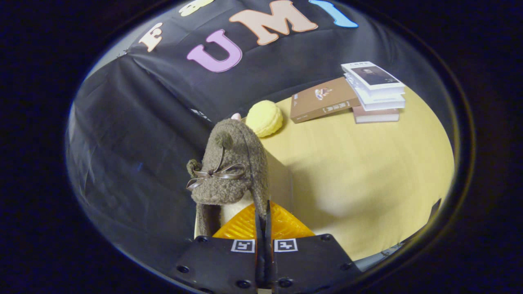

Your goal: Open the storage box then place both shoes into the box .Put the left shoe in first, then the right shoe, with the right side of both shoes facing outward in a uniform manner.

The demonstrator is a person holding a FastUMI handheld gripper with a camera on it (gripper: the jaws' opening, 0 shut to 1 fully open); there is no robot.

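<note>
table [347, 171] tan wood, books [374, 92] far | gripper [263, 214] clamped on fuzzy brown shoe [231, 163]

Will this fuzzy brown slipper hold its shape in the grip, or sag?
The slipper, pinched at its edge by the closed gripper, is probably light and soft: its fleecy upper looks plush. It may droop or swing. The bow could snag.

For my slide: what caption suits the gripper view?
Gripper shut on a brown fuzzy shoe, lifted above the yellow table.
</note>
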